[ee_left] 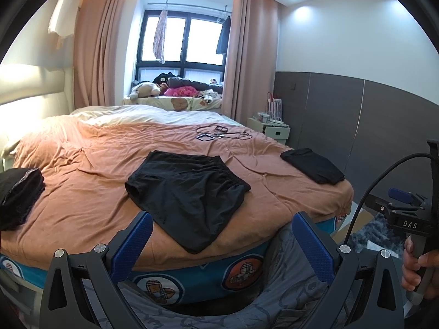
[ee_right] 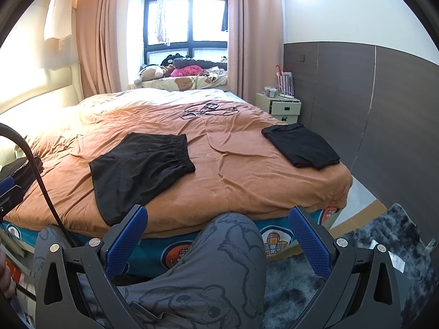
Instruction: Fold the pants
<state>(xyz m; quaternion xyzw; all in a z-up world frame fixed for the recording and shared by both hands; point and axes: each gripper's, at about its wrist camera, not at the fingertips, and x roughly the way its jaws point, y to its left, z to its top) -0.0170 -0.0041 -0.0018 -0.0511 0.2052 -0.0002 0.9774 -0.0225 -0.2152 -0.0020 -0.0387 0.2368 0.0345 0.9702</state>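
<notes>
A: What fills the frame?

B: A wide bed under a rumpled orange-brown blanket point(ee_left: 96, 170). Spread flat on it, centre of the left wrist view and left of centre in the right one, lie the black elastic-waist shorts point(ee_left: 186, 189), the pants to fold.

A: How do they lie?

B: Waistband toward the upper right, leg hems toward the lower left; one leg drapes over the near edge of the bed. The long axis runs diagonally away from both grippers.

A: And the smaller pieces?

B: An already folded black garment point(ee_right: 300, 148) at the right of the bed, a dark pile point(ee_left: 19, 194) at the left edge, cables point(ee_left: 222, 134) farther back.

A: The grippers?

B: Left gripper point(ee_left: 222, 241) and right gripper point(ee_right: 218, 235) both hang below the bed edge, jaws spread wide, gripping nothing. The left looks nearer, I judge; the near hem lies just above and between its blue pads.
</notes>
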